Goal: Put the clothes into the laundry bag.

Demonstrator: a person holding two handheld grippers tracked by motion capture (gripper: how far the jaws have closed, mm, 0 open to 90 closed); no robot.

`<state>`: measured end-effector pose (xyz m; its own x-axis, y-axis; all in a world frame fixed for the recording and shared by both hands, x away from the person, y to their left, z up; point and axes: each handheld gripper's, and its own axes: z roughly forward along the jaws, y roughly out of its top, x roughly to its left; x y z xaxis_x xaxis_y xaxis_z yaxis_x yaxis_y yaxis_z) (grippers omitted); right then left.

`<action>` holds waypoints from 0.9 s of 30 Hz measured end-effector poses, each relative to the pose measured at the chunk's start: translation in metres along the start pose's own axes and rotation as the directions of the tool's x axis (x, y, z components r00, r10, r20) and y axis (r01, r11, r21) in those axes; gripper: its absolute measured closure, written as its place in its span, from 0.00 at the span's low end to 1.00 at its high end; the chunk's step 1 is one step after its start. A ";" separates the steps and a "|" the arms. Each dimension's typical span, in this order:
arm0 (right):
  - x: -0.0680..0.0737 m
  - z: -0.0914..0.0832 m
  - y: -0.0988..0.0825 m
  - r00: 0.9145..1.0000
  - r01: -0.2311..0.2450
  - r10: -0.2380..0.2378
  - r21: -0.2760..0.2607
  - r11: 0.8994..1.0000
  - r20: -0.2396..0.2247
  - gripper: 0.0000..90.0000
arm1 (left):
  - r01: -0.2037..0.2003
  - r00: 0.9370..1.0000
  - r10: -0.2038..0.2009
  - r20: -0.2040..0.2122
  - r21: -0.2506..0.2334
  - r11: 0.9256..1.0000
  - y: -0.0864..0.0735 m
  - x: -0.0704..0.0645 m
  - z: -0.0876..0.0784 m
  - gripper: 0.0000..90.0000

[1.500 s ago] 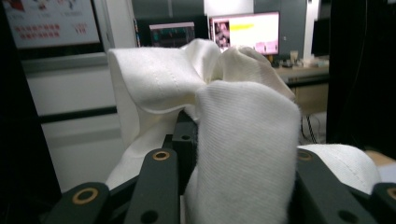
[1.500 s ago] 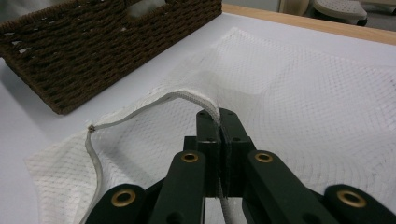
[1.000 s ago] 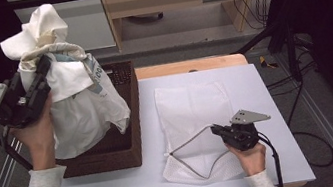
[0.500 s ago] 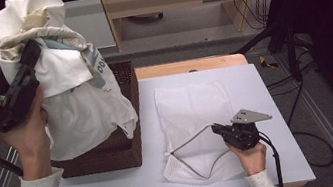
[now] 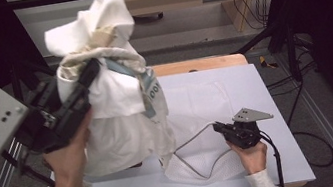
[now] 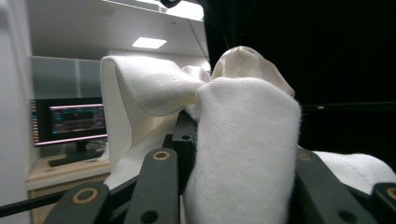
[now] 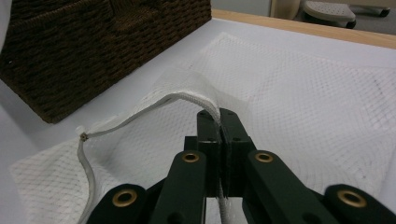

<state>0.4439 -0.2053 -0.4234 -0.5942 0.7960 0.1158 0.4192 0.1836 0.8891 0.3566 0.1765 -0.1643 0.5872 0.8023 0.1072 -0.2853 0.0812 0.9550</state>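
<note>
Both pairs of jaws are closed on cloth: those of the left gripper (image 5: 92,70) clamp a thick fold of the white garment (image 5: 117,116), and those of the right gripper (image 5: 216,127) are pressed tight on the zipper edge of the mesh laundry bag (image 5: 206,102).

Going from largest to smallest, we count one white table (image 5: 281,156), one garment, one mesh bag, one wicker basket (image 7: 93,42), two grippers and two hands.

The garment is held up in the air over the left half of the table, bunched into a big bundle with a pale blue band (image 5: 152,93) showing on its side. How many pieces of cloth make up the bundle we cannot tell — it may be one item or several wadded together. In the left gripper view the fold (image 6: 243,154) fills the gap between the jaws and covers most of what lies beyond; a monitor (image 6: 70,123) shows at the far left.

The bag lies flat on the table's right half, its near left corner tucked under the hanging garment in the high view. Its white zipper (image 7: 140,116) arches up from the mesh to the right gripper's closed jaws.

The basket is almost wholly hidden behind the garment in the high view; the right gripper view shows its dark woven wall, cut off at the top and left — its inside cannot be seen.

The left hand (image 5: 71,159) grips its tool from below; the right hand (image 5: 251,153) rests at the table's near edge.
</note>
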 end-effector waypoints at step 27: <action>-0.005 0.006 -0.005 0.999 -0.025 0.025 0.003 1.000 0.030 0.99 | 0.033 0.967 -0.095 0.237 0.253 0.967 -0.138 -0.075 0.006 0.74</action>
<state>0.4488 -0.2072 -0.4314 -0.5626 0.8172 0.1250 0.4360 0.1648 0.8847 0.3565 0.1017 -0.3024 0.7744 0.6278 0.0784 -0.0650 -0.0443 0.9969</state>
